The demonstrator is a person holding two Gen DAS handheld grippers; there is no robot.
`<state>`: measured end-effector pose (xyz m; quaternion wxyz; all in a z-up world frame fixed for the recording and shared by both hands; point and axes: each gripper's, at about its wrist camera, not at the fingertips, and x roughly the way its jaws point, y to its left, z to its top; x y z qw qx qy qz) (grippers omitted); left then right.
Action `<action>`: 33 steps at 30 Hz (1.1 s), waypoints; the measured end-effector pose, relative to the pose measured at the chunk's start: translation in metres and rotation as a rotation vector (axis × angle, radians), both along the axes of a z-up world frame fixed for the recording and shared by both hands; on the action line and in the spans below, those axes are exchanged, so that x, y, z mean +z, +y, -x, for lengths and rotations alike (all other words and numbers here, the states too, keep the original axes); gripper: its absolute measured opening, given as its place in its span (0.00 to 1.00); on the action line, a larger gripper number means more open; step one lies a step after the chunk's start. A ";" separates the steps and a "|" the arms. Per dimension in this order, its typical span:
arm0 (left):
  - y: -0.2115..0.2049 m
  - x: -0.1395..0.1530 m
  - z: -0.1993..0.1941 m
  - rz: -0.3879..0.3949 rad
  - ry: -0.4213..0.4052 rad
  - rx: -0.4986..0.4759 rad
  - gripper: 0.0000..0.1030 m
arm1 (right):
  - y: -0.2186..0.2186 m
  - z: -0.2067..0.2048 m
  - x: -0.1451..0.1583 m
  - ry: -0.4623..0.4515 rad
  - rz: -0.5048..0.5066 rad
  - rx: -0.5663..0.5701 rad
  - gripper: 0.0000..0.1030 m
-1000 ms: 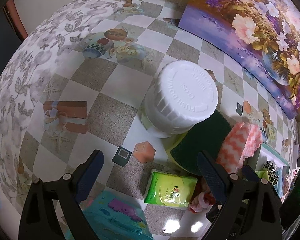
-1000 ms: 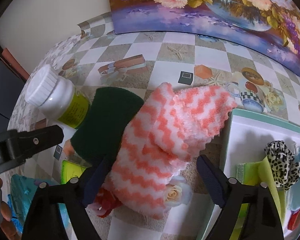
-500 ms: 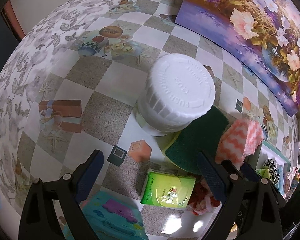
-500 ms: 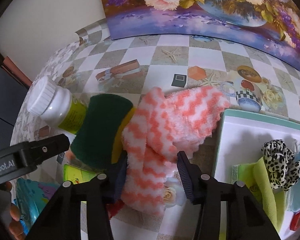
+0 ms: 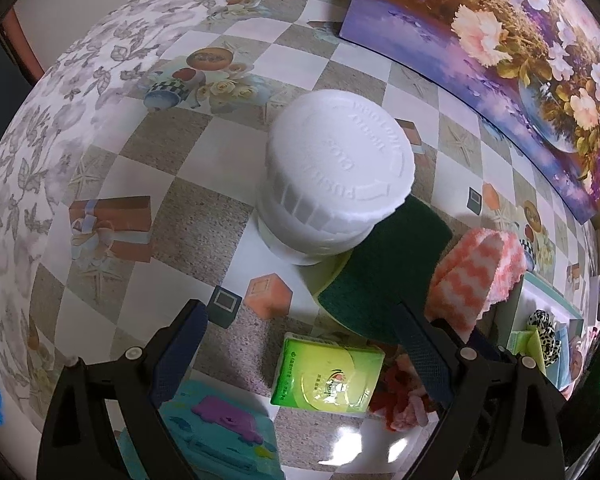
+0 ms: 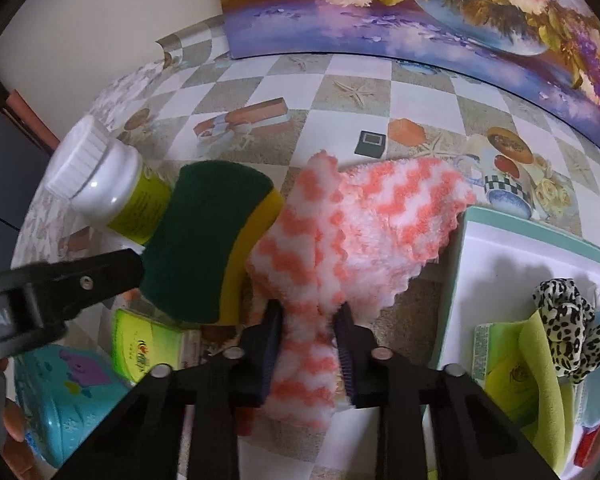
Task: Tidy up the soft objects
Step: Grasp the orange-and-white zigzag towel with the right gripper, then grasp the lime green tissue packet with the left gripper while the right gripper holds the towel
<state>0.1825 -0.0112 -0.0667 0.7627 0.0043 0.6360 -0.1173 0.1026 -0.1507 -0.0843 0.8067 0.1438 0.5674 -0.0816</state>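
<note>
My right gripper (image 6: pixel 310 316) is shut on a fluffy pink-and-white zigzag cloth (image 6: pixel 364 216) and holds it lifted beside the white tray (image 6: pixel 500 248). The cloth also shows in the left wrist view (image 5: pixel 476 276). A green-and-yellow sponge (image 6: pixel 208 236) lies just left of the cloth and also shows in the left wrist view (image 5: pixel 384 276). The tray holds a leopard-print scrunchie (image 6: pixel 564 300), a lime cloth (image 6: pixel 536 364) and a light blue item. My left gripper (image 5: pixel 300 324) is open and empty, above the table near the green tissue pack (image 5: pixel 328 372).
A white-capped bottle (image 5: pixel 336 176) stands next to the sponge, also in the right wrist view (image 6: pixel 104 184). A teal toy box (image 5: pixel 216 432) and a red-and-pink soft item (image 5: pixel 400 396) lie near the front. A flower painting (image 6: pixel 420 8) leans at the back.
My right gripper closed on the pink zigzag cloth and raised it, bunching it. My left gripper drifted a little, still open.
</note>
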 end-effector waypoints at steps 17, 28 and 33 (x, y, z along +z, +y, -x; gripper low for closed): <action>-0.014 0.008 0.006 0.009 -0.001 -0.039 0.92 | -0.020 0.016 0.056 -0.102 0.006 -0.046 0.13; -0.038 -0.003 0.021 -0.089 0.027 -0.180 0.92 | -0.038 0.030 0.086 -0.135 0.043 -0.083 0.13; -0.048 -0.014 0.026 -0.212 0.020 -0.237 0.92 | -0.041 0.032 0.086 -0.130 0.041 -0.086 0.13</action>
